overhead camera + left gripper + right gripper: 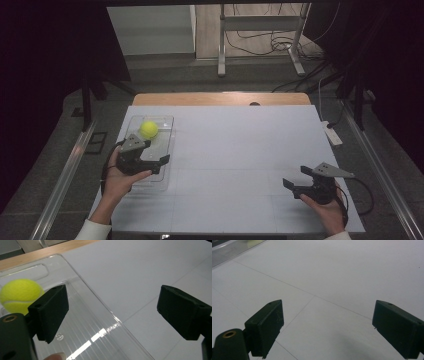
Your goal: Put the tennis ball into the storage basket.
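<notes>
Right tongs [296, 185]: held spread and empty, well right of the tray, low over the table [240, 145].
Left tongs [155, 154]: spread, nothing pinched, held over the tray's [167, 150] near half.
Ball [148, 129]: seated in the tray's far half, just beyond the left tongs.
Risk: the ball could be nudged and rolled away if one jaw is brought in off-centre.

White sleeve cuffs [95, 229] are worn at both wrists. Each black gripper, left [154, 152] and right [296, 179], is topped by a grey three-cornered plate, and a black cable is trailed from each. A brass-ringed screw hole [10, 318] is seen at 9 o'clock of the left jaw.
</notes>
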`<state>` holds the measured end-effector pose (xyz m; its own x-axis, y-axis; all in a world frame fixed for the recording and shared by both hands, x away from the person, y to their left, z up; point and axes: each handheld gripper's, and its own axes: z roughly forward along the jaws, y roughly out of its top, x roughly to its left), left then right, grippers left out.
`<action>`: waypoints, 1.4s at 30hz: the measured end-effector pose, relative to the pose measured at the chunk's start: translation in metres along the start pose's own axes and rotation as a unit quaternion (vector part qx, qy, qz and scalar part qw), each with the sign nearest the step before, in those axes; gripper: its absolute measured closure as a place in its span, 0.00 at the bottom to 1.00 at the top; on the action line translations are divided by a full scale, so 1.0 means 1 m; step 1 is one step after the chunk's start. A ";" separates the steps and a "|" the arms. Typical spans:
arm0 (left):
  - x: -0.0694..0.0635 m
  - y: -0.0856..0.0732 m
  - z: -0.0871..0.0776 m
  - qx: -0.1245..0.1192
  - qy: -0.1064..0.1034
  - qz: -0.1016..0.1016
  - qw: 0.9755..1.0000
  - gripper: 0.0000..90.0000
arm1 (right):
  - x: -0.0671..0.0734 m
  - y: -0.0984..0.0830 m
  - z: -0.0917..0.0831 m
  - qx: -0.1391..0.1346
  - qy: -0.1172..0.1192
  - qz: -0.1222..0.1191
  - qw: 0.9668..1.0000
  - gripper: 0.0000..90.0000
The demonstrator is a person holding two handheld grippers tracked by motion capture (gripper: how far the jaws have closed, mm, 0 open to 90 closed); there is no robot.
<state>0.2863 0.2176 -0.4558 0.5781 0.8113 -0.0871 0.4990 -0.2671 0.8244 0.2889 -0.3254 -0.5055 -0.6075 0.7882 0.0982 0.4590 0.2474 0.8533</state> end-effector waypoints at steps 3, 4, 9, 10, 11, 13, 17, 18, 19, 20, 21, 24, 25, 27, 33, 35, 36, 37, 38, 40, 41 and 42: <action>-0.006 -0.008 -0.001 0.004 -0.005 0.001 1.000 0.13 | 0.001 0.000 -0.001 -0.002 0.000 -0.001 1.000 0.12; -0.007 -0.010 -0.001 0.004 -0.006 0.000 1.000 0.13 | 0.001 0.000 -0.002 -0.004 -0.001 0.000 1.000 0.12; -0.015 -0.019 -0.002 -0.001 -0.006 -0.001 1.000 0.13 | 0.002 0.001 -0.004 -0.012 0.005 0.004 1.000 0.12; -0.016 -0.021 -0.003 -0.002 -0.008 -0.001 1.000 0.13 | 0.003 0.001 -0.004 -0.012 0.006 0.004 1.000 0.12; -0.018 -0.023 -0.003 -0.002 -0.009 0.000 1.000 0.13 | 0.003 0.001 -0.004 -0.012 0.006 0.003 1.000 0.12; -0.020 -0.026 -0.003 -0.004 -0.009 0.002 1.000 0.13 | 0.003 0.001 -0.005 -0.013 0.009 0.003 1.000 0.12; -0.024 -0.030 -0.003 -0.006 -0.009 0.003 1.000 0.13 | 0.004 0.001 -0.006 -0.015 0.013 0.003 1.000 0.12; -0.024 -0.031 -0.003 -0.006 -0.008 0.003 1.000 0.13 | 0.004 0.001 -0.007 -0.016 0.015 0.003 1.000 0.12; -0.024 -0.032 -0.002 -0.005 -0.008 0.002 1.000 0.13 | 0.004 0.001 -0.007 -0.017 0.015 0.004 1.000 0.12; -0.024 -0.034 -0.001 -0.003 -0.008 0.001 1.000 0.13 | 0.004 0.001 -0.007 -0.016 0.015 0.003 1.000 0.12; -0.023 -0.035 -0.001 -0.002 -0.008 0.000 1.000 0.13 | 0.004 0.001 -0.007 -0.017 0.016 0.003 1.000 0.12; -0.022 -0.038 0.002 0.002 -0.007 -0.001 1.000 0.13 | 0.004 0.000 -0.007 -0.017 0.018 0.003 1.000 0.12; -0.022 -0.038 0.002 0.002 -0.007 -0.001 1.000 0.13 | 0.004 0.000 -0.007 -0.017 0.018 0.003 1.000 0.12; -0.022 -0.038 0.003 0.002 -0.008 -0.003 1.000 0.13 | 0.004 0.000 -0.007 -0.016 0.020 0.002 1.000 0.12; -0.019 -0.038 0.001 -0.001 -0.003 -0.007 1.000 0.13 | 0.005 0.000 -0.008 -0.018 0.020 0.002 1.000 0.12; -0.018 -0.038 0.001 -0.002 -0.003 -0.007 1.000 0.13 | 0.005 0.000 -0.007 -0.018 0.021 0.002 1.000 0.12; -0.018 -0.038 0.001 -0.002 -0.002 -0.007 1.000 0.13 | 0.006 0.000 -0.007 -0.017 0.022 0.001 1.000 0.12; -0.018 -0.038 0.001 -0.002 -0.002 -0.007 1.000 0.13 | 0.006 0.000 -0.007 -0.016 0.023 0.001 1.000 0.12; -0.018 -0.039 0.001 -0.002 -0.001 -0.007 1.000 0.13 | 0.006 0.000 -0.006 -0.016 0.024 0.000 1.000 0.12; -0.018 -0.039 0.001 -0.003 0.000 -0.007 1.000 0.13 | 0.005 0.000 -0.006 -0.015 0.024 0.000 1.000 0.12; -0.018 -0.039 0.001 -0.003 0.000 -0.006 1.000 0.13 | 0.006 0.000 -0.006 -0.015 0.025 0.000 1.000 0.12; -0.018 -0.039 0.002 -0.004 0.000 -0.006 1.000 0.13 | 0.006 0.000 -0.006 -0.015 0.025 0.000 1.000 0.12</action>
<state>0.2577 0.2129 -0.4871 0.5723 0.8142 -0.0976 0.5013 -0.2532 0.8274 0.2816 -0.3244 -0.5017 -0.6397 0.7588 0.1226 0.4391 0.2299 0.8685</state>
